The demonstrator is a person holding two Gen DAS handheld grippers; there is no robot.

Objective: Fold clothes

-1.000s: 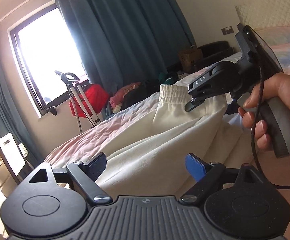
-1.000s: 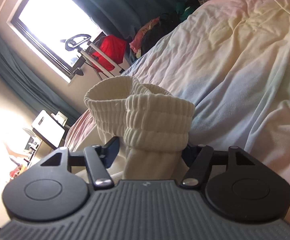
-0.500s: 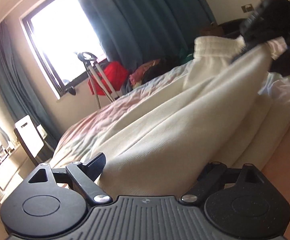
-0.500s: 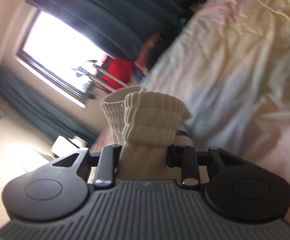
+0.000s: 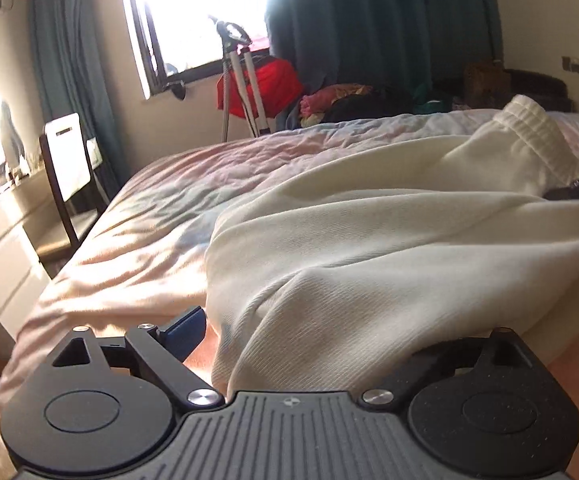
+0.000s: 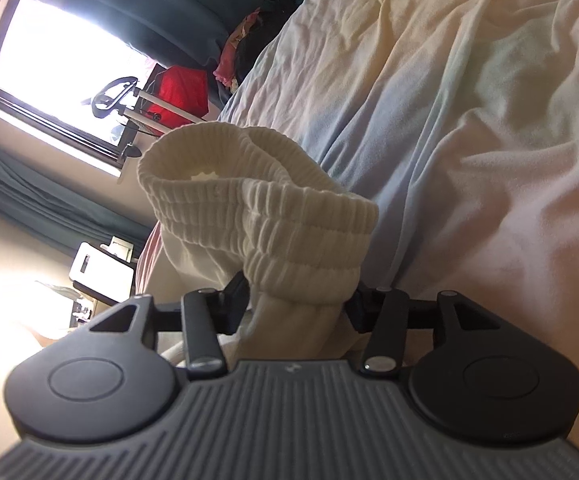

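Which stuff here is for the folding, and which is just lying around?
For the folding: cream trousers, their ribbed waistband, left gripper, right gripper.
Lying about: red bag, tripod, chair, clothes heap.

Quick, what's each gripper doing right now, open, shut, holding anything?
Left gripper: open; its jaws have just been opening wider, with the cream cotton sweatpants lying loose between them.
Right gripper: shut on the sweatpants' ribbed waistband.
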